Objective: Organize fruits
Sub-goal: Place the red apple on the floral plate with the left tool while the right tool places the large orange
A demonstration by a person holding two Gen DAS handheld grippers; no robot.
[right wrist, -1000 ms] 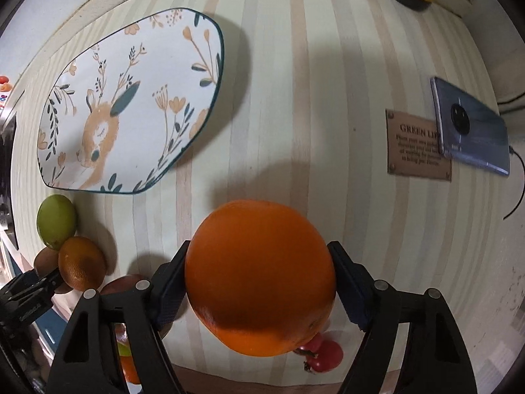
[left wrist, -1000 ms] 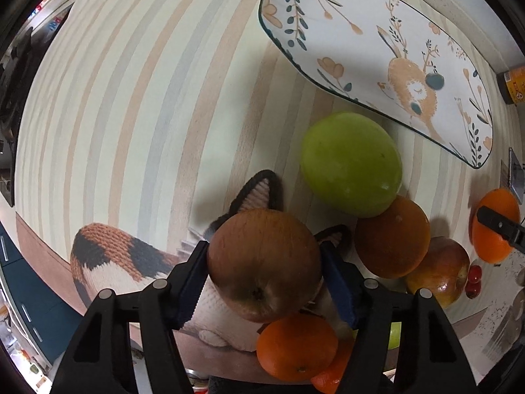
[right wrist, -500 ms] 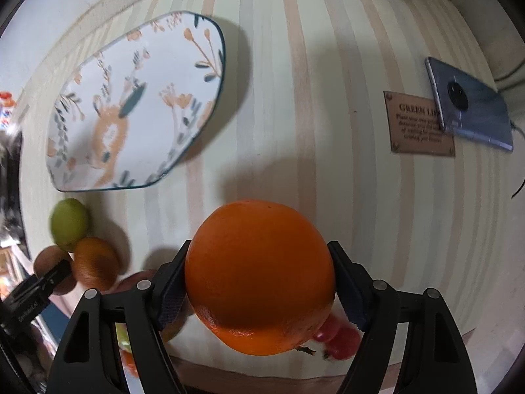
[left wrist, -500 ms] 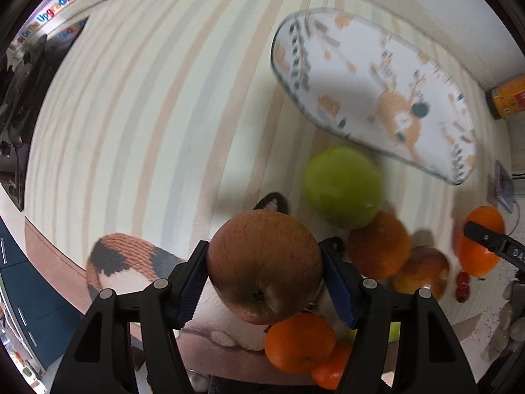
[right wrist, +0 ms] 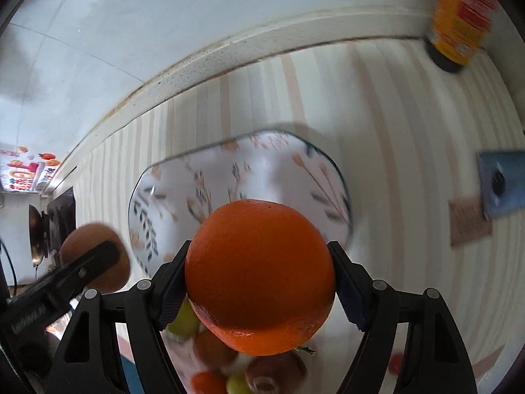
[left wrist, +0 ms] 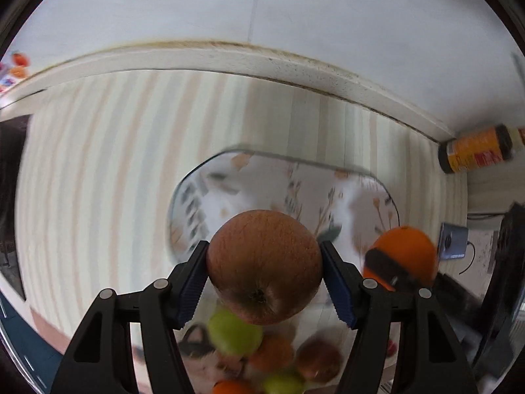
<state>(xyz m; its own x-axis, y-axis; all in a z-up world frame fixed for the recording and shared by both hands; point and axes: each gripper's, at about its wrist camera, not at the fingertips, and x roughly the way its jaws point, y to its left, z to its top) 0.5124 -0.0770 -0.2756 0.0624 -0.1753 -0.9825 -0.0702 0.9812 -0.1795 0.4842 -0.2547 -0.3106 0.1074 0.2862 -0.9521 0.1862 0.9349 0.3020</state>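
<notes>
My left gripper [left wrist: 265, 279] is shut on a brown-red apple [left wrist: 264, 264], held in the air over the near edge of the floral plate [left wrist: 285, 184]. My right gripper [right wrist: 259, 287] is shut on a large orange [right wrist: 261, 274], also above the plate [right wrist: 236, 177]. In the left wrist view the orange [left wrist: 405, 249] hangs at the right; in the right wrist view the apple [right wrist: 95, 256] shows at the left. The plate itself carries no fruit.
Loose fruit lies below the grippers: a green apple [left wrist: 234, 331], oranges and red apples [right wrist: 275, 372]. A yellow-labelled jar [left wrist: 475, 152] stands by the wall at the right, a blue phone [right wrist: 500, 184] and a brown card [right wrist: 471, 226] lie on the striped cloth.
Both grippers have risen and swung toward the wall, so the plate now sits under the held fruits. The fruit pile has dropped to the bottom edge. Both grips are unchanged.
</notes>
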